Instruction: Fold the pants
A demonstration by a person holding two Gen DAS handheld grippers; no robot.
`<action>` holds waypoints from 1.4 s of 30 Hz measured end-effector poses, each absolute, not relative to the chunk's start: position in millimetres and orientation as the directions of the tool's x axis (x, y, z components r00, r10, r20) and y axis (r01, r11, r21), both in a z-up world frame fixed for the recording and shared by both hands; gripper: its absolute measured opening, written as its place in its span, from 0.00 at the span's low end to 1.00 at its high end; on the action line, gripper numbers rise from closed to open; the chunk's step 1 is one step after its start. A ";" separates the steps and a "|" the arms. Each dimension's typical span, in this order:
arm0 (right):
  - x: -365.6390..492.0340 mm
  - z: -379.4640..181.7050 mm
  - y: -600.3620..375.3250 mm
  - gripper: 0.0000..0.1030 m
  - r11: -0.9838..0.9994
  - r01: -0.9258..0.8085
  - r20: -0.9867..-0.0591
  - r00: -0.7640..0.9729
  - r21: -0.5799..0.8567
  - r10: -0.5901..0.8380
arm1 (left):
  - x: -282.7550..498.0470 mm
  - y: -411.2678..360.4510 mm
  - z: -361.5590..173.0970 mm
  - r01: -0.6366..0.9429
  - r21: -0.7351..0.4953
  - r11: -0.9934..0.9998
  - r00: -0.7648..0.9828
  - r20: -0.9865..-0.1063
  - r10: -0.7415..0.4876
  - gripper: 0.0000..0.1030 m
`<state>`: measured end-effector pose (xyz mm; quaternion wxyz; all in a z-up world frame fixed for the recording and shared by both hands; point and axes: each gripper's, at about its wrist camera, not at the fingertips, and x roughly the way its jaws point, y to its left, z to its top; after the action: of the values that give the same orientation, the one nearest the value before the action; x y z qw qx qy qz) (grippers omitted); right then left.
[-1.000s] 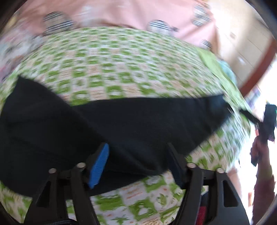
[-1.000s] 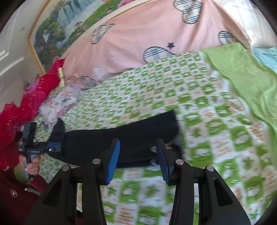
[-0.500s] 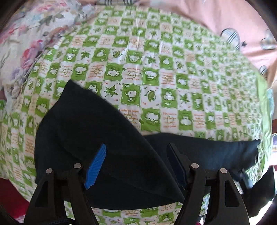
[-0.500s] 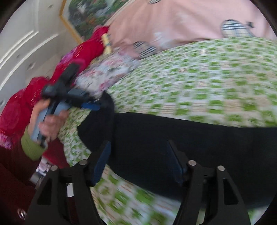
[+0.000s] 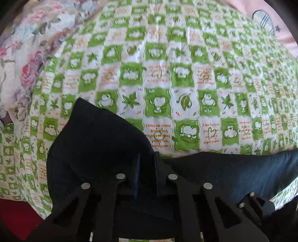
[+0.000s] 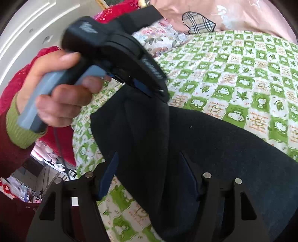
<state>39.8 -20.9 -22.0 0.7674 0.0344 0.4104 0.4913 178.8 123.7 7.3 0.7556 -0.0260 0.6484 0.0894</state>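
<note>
The black pants (image 5: 104, 141) lie on a green-and-white checked bedsheet (image 5: 186, 74). In the left wrist view my left gripper (image 5: 147, 173) is shut on a fold of the pants' cloth, which bunches up around its fingers. In the right wrist view the pants (image 6: 214, 149) spread from the middle to the lower right. My right gripper (image 6: 150, 175) is open, its fingers astride the pants' edge. The left gripper (image 6: 149, 87), held by a hand, shows there pinching the pants' upper edge.
A floral pillow (image 5: 24, 55) lies at the left of the bed. A pink blanket with checked hearts (image 6: 232, 14) lies at the far side. A red garment (image 6: 16, 83) and the bed's near edge are at the left, with the room floor beyond.
My left gripper has shut on the pants, having been open half a second ago. My right gripper has moved left along the pants, close to the left gripper.
</note>
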 end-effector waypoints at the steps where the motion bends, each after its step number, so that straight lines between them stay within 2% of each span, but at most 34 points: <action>1: 41.9 -24.1 -20.3 0.35 0.512 -0.719 -0.595 0.170 0.470 0.785 | 171.0 125.0 12.3 -0.168 0.072 0.983 0.167 -0.981 0.100 0.07; 2: 42.5 -23.7 -21.1 0.23 0.511 -0.716 -0.593 0.168 0.475 0.787 | 164.5 127.0 17.1 -0.172 0.054 0.984 0.192 -0.978 0.087 0.07; 4: 40.9 -22.6 -22.0 0.08 0.507 -0.721 -0.591 0.168 0.472 0.789 | 146.9 132.1 29.6 -0.192 -0.001 0.981 0.245 -0.968 0.047 0.06; 11: 17.7 3.7 -21.7 0.07 0.452 -0.796 -0.550 0.185 0.402 0.815 | 59.7 172.7 66.1 -0.286 -0.248 0.926 0.485 -0.870 -0.083 0.04; 17: -11.9 15.4 -4.4 0.07 0.412 -0.885 -0.606 0.209 0.216 0.767 | -4.6 205.0 67.2 -0.341 -0.411 0.846 0.606 -0.784 -0.136 0.04; 21: -18.5 12.9 3.5 0.07 0.409 -0.900 -0.642 0.226 0.150 0.733 | -34.0 211.0 54.0 -0.350 -0.449 0.822 0.639 -0.756 -0.141 0.04; 27: -23.0 7.7 9.7 0.07 0.411 -0.903 -0.676 0.224 0.128 0.702 | -53.5 223.2 23.9 -0.337 -0.508 0.793 0.668 -0.722 -0.179 0.04; 42: -26.6 -12.0 30.0 0.08 0.425 -0.899 -0.744 0.211 0.107 0.634 | -71.9 247.2 -14.2 -0.381 -0.556 0.739 0.654 -0.727 -0.209 0.05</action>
<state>-26.6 30.0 -12.0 0.7574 -0.1780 0.3724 0.5059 -71.9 247.2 -14.2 0.8362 -0.3577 0.4125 0.0514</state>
